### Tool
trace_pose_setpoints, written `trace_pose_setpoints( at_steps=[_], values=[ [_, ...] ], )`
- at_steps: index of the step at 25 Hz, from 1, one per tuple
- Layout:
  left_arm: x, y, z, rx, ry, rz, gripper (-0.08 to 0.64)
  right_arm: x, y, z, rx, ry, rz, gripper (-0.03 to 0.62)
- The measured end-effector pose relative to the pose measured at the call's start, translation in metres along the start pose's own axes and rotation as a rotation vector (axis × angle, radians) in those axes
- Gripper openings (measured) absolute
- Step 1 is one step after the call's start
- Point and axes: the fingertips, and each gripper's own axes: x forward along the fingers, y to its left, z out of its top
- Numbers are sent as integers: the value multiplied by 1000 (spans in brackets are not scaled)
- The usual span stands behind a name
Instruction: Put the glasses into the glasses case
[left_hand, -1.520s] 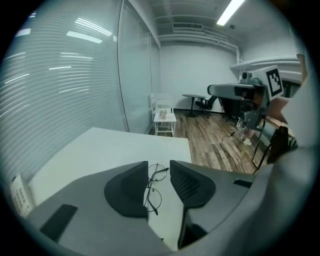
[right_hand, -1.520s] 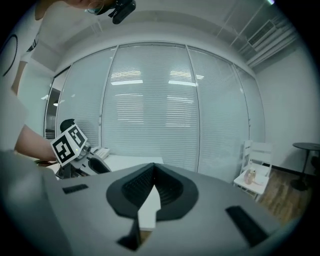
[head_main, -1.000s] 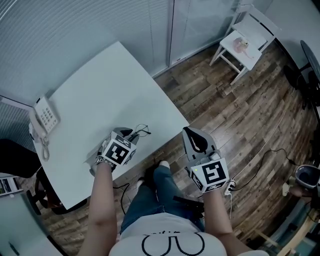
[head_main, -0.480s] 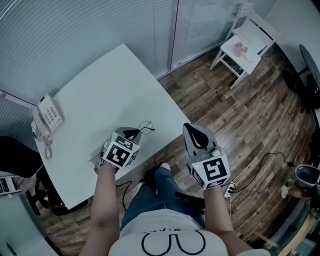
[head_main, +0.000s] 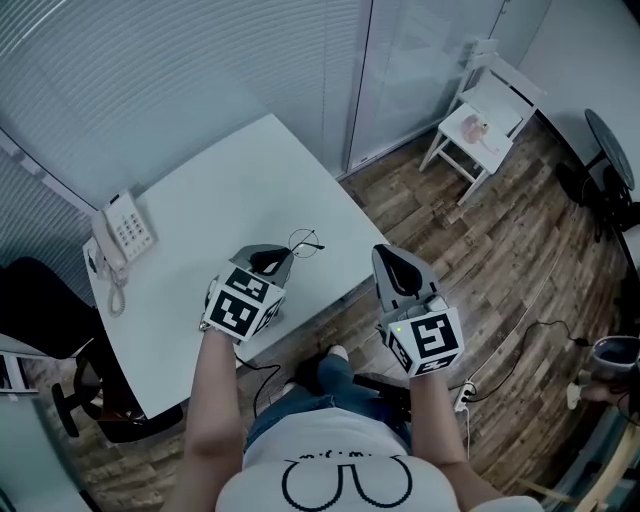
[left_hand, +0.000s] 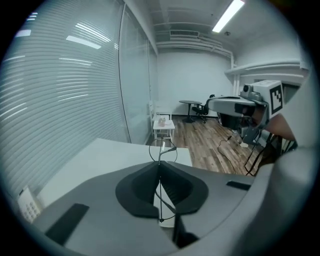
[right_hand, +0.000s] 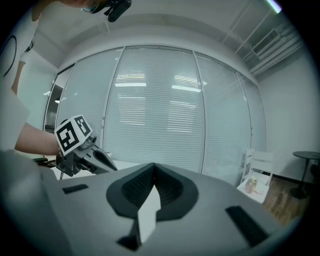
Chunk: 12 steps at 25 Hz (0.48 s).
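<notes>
The wire-rimmed glasses (head_main: 306, 241) hang above the near edge of the white table (head_main: 190, 190), and my left gripper (head_main: 283, 252) is shut on them. In the left gripper view the thin frame (left_hand: 162, 151) runs edge-on between the closed pads, with one round lens sticking out past the tips. My right gripper (head_main: 388, 256) is shut with nothing in it, held over the wooden floor to the right of the table. Its jaws meet at the tip (right_hand: 153, 168) in the right gripper view. No glasses case shows in any view.
A desk phone (head_main: 127, 228) sits at the table's left corner. A small white chair (head_main: 488, 105) stands on the wood floor by the glass wall, and an office chair (head_main: 70, 390) stands left of the table. Cables lie on the floor (head_main: 520, 330) at the right.
The left gripper closed on the glasses on the table and lifted them clear. The right gripper also rose, still shut.
</notes>
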Motion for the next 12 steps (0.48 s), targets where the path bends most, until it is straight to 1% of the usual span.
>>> trace_pose_setpoints(
  at_steps=[5, 12],
  values=[
    [-43, 13, 1, 19, -57, 42, 23, -4, 29, 15, -29, -26, 3, 11],
    [-91, 30, -21, 8, -63, 110, 23, -14, 61, 22, -54, -28, 24, 11]
  ],
)
